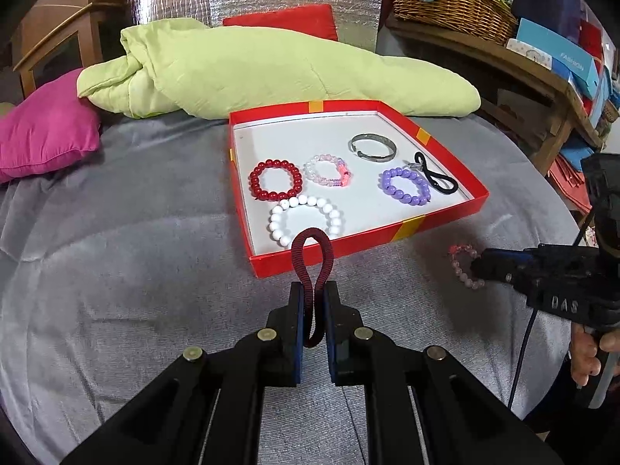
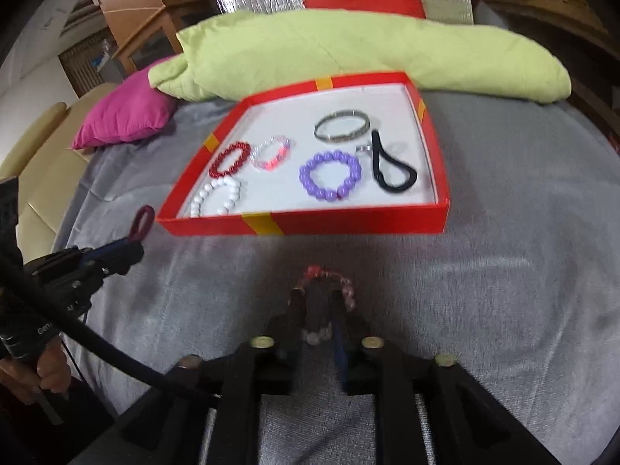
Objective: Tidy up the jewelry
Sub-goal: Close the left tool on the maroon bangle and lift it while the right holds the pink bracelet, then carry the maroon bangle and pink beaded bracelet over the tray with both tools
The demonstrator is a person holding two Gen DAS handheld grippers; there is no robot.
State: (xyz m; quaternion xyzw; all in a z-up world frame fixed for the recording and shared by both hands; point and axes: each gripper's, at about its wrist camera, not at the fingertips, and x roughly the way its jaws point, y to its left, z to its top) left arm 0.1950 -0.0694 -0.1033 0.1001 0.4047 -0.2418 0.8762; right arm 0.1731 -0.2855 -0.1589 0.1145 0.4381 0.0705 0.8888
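A red box (image 1: 403,230) (image 2: 348,223) with a white floor lies on the grey bedspread. It holds red (image 1: 276,179), pink-white (image 1: 329,170), white (image 1: 306,219) and purple (image 1: 405,186) bead bracelets, a metal bangle (image 1: 372,146) and a black hair tie (image 1: 436,178). My left gripper (image 1: 313,290) is shut on a dark red hair tie (image 1: 312,259), held just before the box's near wall. My right gripper (image 2: 318,302) is around a pink bead bracelet (image 2: 329,277) on the bedspread; the view is blurred. In the left wrist view the bracelet (image 1: 463,261) sits at the right gripper's tips.
A green quilt (image 1: 271,69) and a red cushion (image 1: 286,19) lie behind the box. A magenta pillow (image 1: 46,139) is at the left. A wooden shelf with a wicker basket (image 1: 449,4) and boxes stands at the right. Grey bedspread (image 1: 135,252) surrounds the box.
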